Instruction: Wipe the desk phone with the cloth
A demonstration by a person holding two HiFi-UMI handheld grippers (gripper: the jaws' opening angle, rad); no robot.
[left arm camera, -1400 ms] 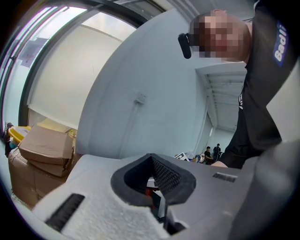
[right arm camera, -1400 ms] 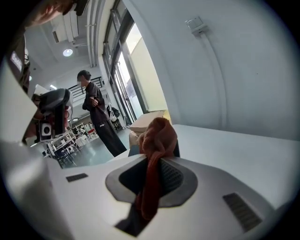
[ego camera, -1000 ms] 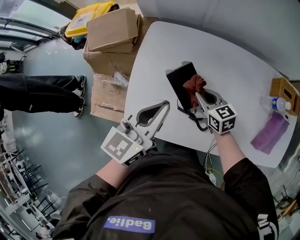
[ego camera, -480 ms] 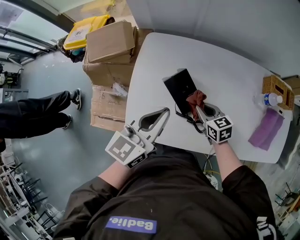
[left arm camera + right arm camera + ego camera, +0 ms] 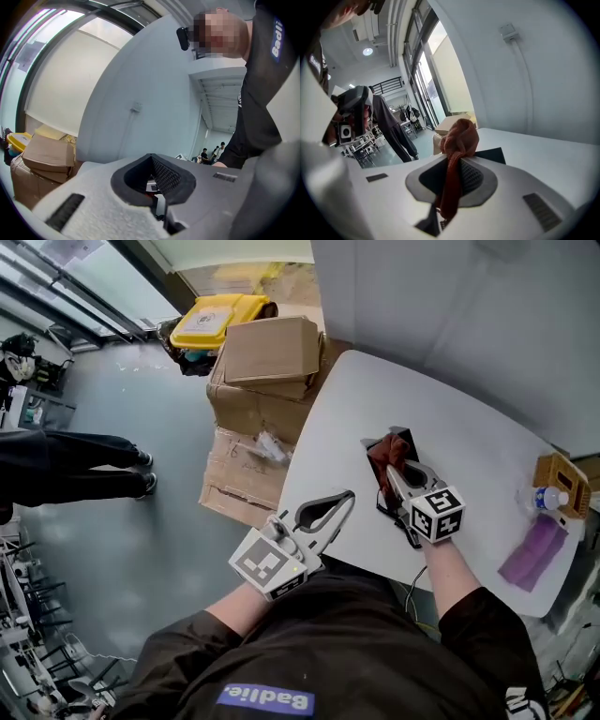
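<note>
A black desk phone point(image 5: 397, 442) lies on the white table point(image 5: 469, 456), its coiled cord point(image 5: 392, 515) trailing toward the near edge. My right gripper point(image 5: 390, 471) is shut on a rust-red cloth point(image 5: 387, 455) that rests on the phone. The right gripper view shows the cloth point(image 5: 457, 145) bunched between the closed jaws, with a corner of the phone point(image 5: 490, 154) just beyond. My left gripper point(image 5: 349, 496) hangs off the table's near left edge, jaws together and nothing held; its own view shows only the closed jaws point(image 5: 157, 206).
Cardboard boxes point(image 5: 272, 352) and a yellow-lidded bin point(image 5: 214, 319) stand on the floor left of the table. At the table's right end are a water bottle point(image 5: 546, 498), a wicker basket point(image 5: 561, 476) and a purple cloth point(image 5: 532, 552). A person's legs point(image 5: 70, 465) are at far left.
My head view has shifted, so the table sits further right. The right gripper with the cloth has slid up along the phone toward its far end. The left gripper stays shut by the edge.
</note>
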